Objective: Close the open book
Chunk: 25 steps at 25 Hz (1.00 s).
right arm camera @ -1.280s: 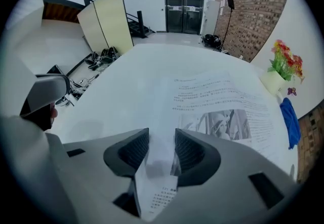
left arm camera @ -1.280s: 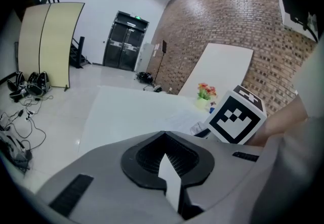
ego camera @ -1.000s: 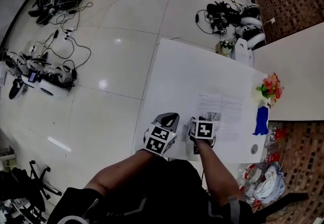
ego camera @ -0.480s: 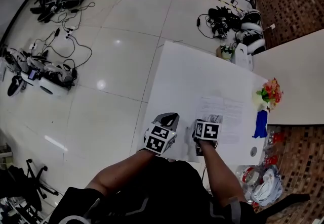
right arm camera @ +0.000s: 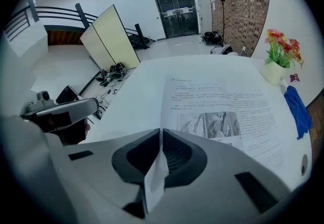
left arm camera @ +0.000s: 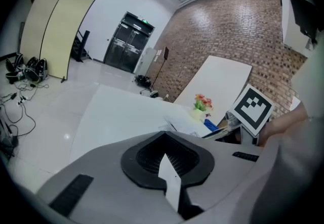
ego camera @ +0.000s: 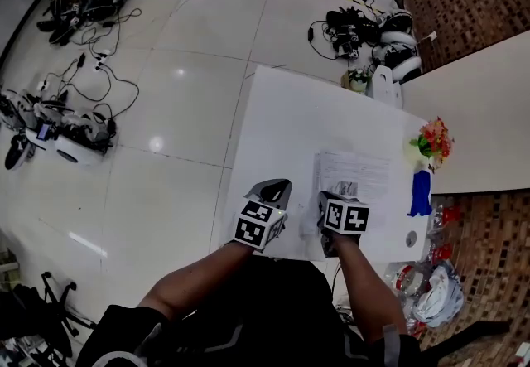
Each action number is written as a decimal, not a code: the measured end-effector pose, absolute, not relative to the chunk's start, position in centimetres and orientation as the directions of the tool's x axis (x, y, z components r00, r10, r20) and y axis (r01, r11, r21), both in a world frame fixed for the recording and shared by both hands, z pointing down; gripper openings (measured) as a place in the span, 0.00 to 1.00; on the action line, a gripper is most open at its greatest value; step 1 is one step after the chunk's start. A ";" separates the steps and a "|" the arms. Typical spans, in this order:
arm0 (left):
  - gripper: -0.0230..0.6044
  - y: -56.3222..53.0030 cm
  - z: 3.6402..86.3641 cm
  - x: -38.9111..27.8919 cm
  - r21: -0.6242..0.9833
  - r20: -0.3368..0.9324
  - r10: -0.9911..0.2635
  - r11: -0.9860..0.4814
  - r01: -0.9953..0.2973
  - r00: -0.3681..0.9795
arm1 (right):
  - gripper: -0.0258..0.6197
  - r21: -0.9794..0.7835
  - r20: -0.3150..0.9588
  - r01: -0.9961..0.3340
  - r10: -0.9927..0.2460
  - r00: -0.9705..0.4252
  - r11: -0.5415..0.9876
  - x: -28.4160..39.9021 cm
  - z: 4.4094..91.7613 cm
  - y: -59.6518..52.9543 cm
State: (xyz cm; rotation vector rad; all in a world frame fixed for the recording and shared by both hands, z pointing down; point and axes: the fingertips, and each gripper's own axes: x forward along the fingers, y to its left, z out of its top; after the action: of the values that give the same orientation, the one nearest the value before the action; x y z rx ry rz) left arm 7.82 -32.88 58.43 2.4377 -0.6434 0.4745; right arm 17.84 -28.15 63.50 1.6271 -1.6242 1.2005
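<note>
The open book lies flat on the white table, with printed text and a grey picture showing on its page. My right gripper is at the book's near left corner and points steeply down. Its jaws have just been closing, and a thin white page edge is now pinched between them. In the left gripper view, that edge of the book rises toward the right gripper's marker cube. My left gripper hovers over bare table left of the book, jaws together, touching nothing I can see.
A small vase of flowers and a blue cloth stand past the book's right edge. A second white table adjoins on the right. Headsets and cables lie on the floor at the far end and left.
The right gripper has closed on the book's near edge and risen a little with it. The left gripper has stayed about where it was.
</note>
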 end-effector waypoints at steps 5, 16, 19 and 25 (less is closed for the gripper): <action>0.03 -32.5 57.4 9.8 0.419 0.452 -0.325 -0.745 -0.519 0.831 | 0.07 -0.261 0.830 -0.957 -0.535 -0.157 -0.123 19.3 60.8 -27.5; 0.03 -29.3 55.2 15.5 0.360 0.464 -0.360 -0.758 -0.544 0.809 | 0.07 -0.389 0.740 -0.916 -0.624 -0.250 -0.094 25.4 55.9 -25.0; 0.03 -28.5 54.5 17.3 0.342 0.466 -0.364 -0.766 -0.544 0.806 | 0.07 -0.403 0.732 -0.910 -0.633 -0.253 -0.102 28.6 55.4 -23.8; 0.03 -27.3 53.8 20.8 0.316 0.467 -0.369 -0.779 -0.541 0.804 | 0.07 -0.432 0.733 -0.890 -0.632 -0.252 -0.146 35.8 56.6 -22.3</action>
State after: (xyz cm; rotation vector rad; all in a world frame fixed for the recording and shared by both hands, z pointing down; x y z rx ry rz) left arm 20.82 -27.28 53.79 2.5495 -0.6802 0.5345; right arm 35.84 -22.27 56.59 1.7227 -1.8469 1.3504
